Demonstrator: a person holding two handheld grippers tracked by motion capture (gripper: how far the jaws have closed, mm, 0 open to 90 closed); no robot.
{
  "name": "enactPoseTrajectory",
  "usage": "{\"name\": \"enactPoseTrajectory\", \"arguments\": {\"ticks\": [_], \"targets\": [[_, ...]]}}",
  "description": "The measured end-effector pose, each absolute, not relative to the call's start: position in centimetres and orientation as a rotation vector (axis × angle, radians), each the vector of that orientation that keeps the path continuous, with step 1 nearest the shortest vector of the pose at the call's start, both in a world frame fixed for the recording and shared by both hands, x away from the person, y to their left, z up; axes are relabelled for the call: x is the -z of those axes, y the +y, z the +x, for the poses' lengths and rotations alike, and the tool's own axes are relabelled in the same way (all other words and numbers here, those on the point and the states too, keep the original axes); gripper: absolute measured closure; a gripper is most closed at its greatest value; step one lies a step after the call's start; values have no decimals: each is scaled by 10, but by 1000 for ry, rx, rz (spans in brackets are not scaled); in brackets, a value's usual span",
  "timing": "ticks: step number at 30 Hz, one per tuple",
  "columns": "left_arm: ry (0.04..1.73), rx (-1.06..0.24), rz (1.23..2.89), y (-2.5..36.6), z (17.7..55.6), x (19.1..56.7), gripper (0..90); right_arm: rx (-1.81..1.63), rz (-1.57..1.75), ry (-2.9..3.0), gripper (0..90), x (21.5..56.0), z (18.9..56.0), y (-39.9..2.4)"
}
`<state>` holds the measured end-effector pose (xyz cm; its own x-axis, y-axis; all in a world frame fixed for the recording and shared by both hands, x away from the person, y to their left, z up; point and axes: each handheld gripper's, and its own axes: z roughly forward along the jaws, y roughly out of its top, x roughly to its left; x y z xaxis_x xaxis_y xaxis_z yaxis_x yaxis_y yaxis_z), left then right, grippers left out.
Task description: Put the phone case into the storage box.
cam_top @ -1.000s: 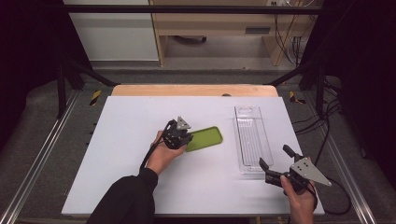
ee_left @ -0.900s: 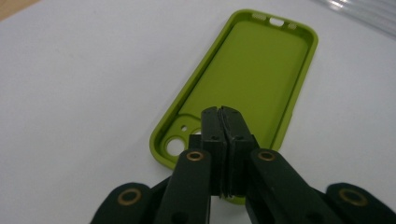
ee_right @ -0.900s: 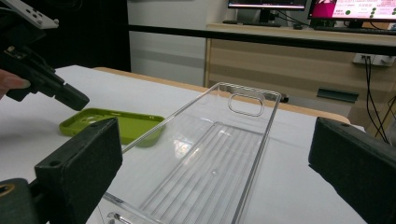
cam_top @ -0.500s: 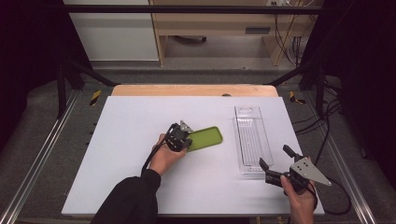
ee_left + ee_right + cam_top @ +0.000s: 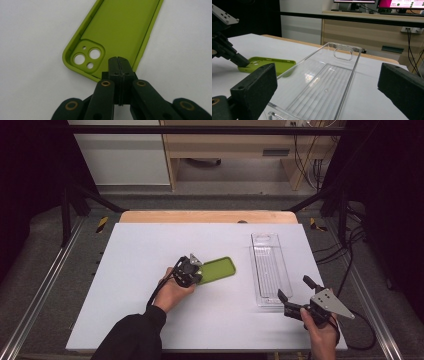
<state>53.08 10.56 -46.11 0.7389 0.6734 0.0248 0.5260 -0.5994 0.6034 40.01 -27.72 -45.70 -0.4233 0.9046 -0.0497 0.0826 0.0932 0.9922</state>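
With the left gripper pinched thinly on the green phone case's near rim, the case may slip free when lifted toward the clear tray, where the right gripper waits wide open.

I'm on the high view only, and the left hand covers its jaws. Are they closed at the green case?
Observer: Yes. In the left gripper view the left gripper has its jaws shut, pads together, at the end rim of the green phone case. I cannot tell whether the rim is pinched.
Operator: Which end of the case is that?
Observer: The camera cutout end. The case lies hollow side up.
Operator: Anything in the clear tray?
Observer: No. The right gripper view shows the clear tray empty, with a ribbed floor, and the right gripper open at its near end.
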Motion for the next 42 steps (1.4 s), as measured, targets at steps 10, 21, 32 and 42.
{"name": "enactPoseTrajectory", "arguments": {"ticks": [10, 21, 32, 42], "targets": [[937, -306, 2351, 123, 514, 461, 900, -1408, 994, 1642, 28, 458, 400, -277], [960, -276, 2344, 149, 481, 460, 900, -1396, 987, 1651, 26, 458, 400, -275], [971, -264, 2347, 162, 459, 460, 900, -1394, 984, 1647, 26, 458, 399, -275], [984, -256, 2345, 172, 443, 460, 900, -1405, 989, 1647, 26, 458, 399, -275]]}}
